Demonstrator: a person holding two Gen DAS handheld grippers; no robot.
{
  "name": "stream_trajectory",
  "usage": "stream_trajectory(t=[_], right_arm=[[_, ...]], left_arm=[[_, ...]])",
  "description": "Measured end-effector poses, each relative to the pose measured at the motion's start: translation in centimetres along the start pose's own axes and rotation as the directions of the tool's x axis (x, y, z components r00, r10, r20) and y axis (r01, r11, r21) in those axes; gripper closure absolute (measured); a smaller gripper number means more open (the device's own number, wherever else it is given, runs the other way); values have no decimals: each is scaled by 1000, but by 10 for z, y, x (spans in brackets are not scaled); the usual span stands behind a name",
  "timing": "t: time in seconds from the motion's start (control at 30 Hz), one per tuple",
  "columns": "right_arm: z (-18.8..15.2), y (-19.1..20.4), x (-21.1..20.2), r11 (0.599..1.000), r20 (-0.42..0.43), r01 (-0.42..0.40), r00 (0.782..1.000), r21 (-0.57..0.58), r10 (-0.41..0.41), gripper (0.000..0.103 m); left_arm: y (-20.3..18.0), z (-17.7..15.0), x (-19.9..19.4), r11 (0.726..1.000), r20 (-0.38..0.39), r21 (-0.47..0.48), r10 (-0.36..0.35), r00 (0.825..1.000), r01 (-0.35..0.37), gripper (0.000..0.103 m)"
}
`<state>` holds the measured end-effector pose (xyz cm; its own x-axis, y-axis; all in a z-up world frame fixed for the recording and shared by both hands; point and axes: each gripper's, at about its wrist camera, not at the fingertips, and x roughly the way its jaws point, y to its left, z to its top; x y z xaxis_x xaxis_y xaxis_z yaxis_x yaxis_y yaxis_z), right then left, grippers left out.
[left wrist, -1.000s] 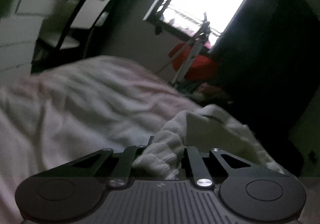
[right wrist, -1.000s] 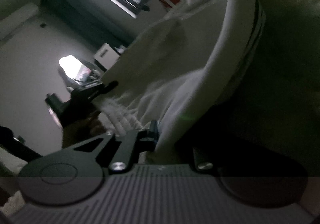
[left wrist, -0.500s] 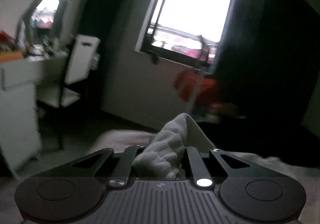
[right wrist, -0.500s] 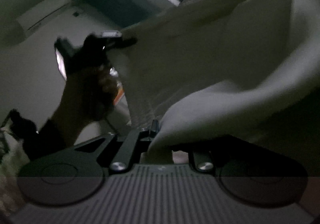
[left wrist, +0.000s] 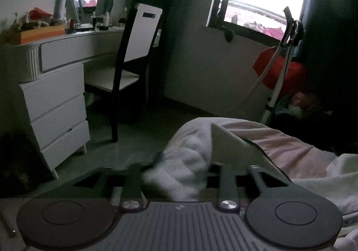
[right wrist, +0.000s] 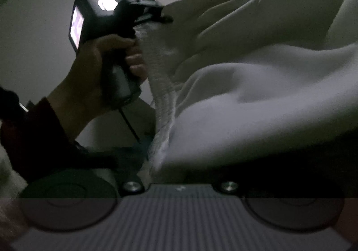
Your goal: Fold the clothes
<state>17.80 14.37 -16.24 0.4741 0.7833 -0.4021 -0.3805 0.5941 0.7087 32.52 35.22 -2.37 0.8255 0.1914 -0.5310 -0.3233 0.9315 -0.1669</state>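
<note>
both grippers are clamped on one white garment [right wrist: 257,98], held up in the air above the bed [left wrist: 290,145]. the left gripper [left wrist: 179,175] pinches its ribbed hem; the right gripper [right wrist: 179,168] bites the cloth's edge, fabric draping over it.

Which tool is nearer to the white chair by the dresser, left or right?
Left. The left tool, clamped on the white garment, faces the chair across bare floor; the right tool sits farther back, behind it.
</note>
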Motion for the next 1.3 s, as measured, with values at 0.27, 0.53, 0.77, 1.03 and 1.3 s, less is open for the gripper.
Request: stream_trajectory(t=[0.27, 0.53, 0.77, 1.03, 1.3], right_arm=[[-12, 29, -91, 978, 82, 121, 991, -170, -109, 13], [3, 31, -231, 917, 286, 322, 925, -237, -251, 14], [8, -18, -345, 805, 471, 582, 745, -113, -472, 14], [24, -93, -379, 828, 488, 552, 697, 102, -525, 14], [45, -161, -367, 789, 472, 579, 648, 204, -597, 14]], left_arm=[[-34, -14, -68, 1000, 63, 26, 2, 998, -3, 15], [-114, -50, -144, 988, 82, 127, -99, 992, 88, 9], [-229, -99, -163, 937, -3, 188, -298, 955, 293, 3], [-380, -151, -146, 804, -63, 341, -498, 865, 487, 1], [-489, -172, -76, 791, -49, 447, -445, 894, 418, 3]])
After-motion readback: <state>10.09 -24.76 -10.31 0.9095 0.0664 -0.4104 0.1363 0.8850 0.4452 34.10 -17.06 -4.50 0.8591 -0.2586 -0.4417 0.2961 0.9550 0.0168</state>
